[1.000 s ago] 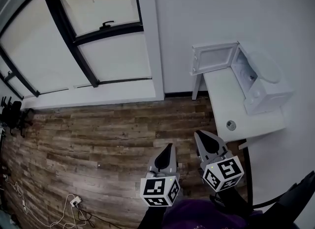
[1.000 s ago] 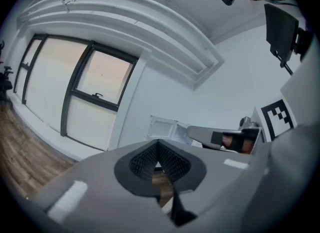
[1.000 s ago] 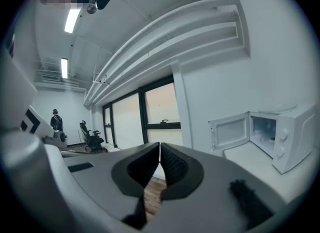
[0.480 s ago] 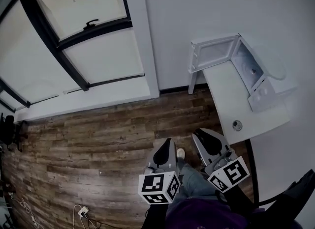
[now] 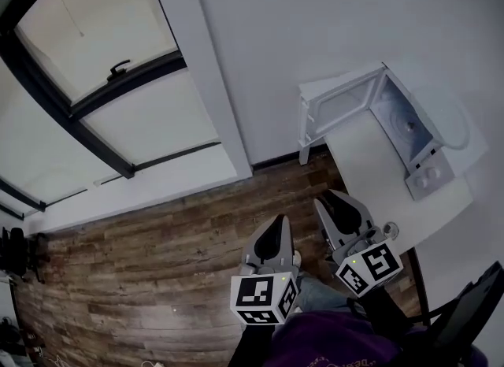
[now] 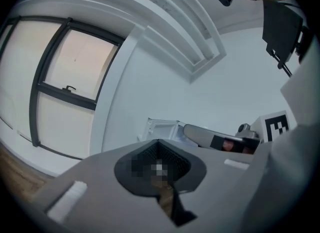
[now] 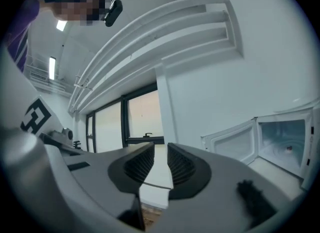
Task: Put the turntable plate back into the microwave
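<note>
The white microwave (image 5: 421,141) stands at the far end of a white table (image 5: 374,172), its door (image 5: 335,105) swung open to the left and its cavity (image 5: 405,125) showing. A faint round outline on the microwave's top (image 5: 449,117) may be the turntable plate; I cannot tell. My left gripper (image 5: 275,226) is shut and empty over the floor, left of the table. My right gripper (image 5: 337,202) is at the table's near corner; its jaws have just been opening, with nothing between them. The right gripper view shows the open door (image 7: 235,142) and the cavity (image 7: 285,147) ahead.
A small round thing (image 5: 391,230) lies on the table's near end beside my right gripper. Wood flooring (image 5: 157,279) spreads left, bounded by a white wall (image 5: 276,42) and black-framed windows (image 5: 118,74). A dark chair-like shape (image 5: 472,310) sits at the lower right.
Both grippers have travelled over the floor toward the table and microwave, which now sit closer in the head view. The right gripper's jaws have parted; the left stays shut.
</note>
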Demonstrator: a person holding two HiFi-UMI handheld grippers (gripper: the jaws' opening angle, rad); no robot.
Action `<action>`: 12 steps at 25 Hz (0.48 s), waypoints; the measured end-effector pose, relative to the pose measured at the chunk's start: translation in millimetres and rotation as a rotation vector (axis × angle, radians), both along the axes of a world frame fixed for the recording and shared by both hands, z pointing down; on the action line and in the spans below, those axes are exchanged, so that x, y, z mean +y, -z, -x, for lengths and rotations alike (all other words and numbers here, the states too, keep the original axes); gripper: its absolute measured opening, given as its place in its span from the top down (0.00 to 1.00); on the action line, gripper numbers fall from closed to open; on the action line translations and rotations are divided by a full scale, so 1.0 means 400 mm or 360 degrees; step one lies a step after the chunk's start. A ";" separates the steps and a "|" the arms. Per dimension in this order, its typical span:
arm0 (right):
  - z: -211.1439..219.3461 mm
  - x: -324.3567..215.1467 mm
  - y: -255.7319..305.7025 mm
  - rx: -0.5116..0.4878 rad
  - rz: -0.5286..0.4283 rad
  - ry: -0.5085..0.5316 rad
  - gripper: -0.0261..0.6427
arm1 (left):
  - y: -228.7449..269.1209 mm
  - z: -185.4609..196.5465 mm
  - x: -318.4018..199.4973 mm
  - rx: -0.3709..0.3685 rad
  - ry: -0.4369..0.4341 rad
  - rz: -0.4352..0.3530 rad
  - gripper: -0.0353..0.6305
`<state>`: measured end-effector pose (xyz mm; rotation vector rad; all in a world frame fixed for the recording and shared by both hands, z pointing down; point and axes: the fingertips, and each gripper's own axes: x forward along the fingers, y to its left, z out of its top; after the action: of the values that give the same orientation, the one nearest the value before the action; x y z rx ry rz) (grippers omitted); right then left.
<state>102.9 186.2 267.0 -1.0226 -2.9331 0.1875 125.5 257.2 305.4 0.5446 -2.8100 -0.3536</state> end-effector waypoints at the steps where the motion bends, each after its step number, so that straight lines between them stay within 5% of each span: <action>1: 0.037 -0.005 -0.002 0.0012 0.0012 -0.0028 0.86 | -0.001 0.038 -0.008 0.0004 -0.0030 -0.0002 0.94; 12: 0.333 -0.114 -0.013 0.0064 -0.0030 -0.0318 0.87 | 0.005 0.363 -0.159 0.0014 -0.0361 -0.0045 0.94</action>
<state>-30.3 140.5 272.3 -0.7134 -2.9909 0.1824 -19.8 193.4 303.5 0.8556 -2.7009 -0.3480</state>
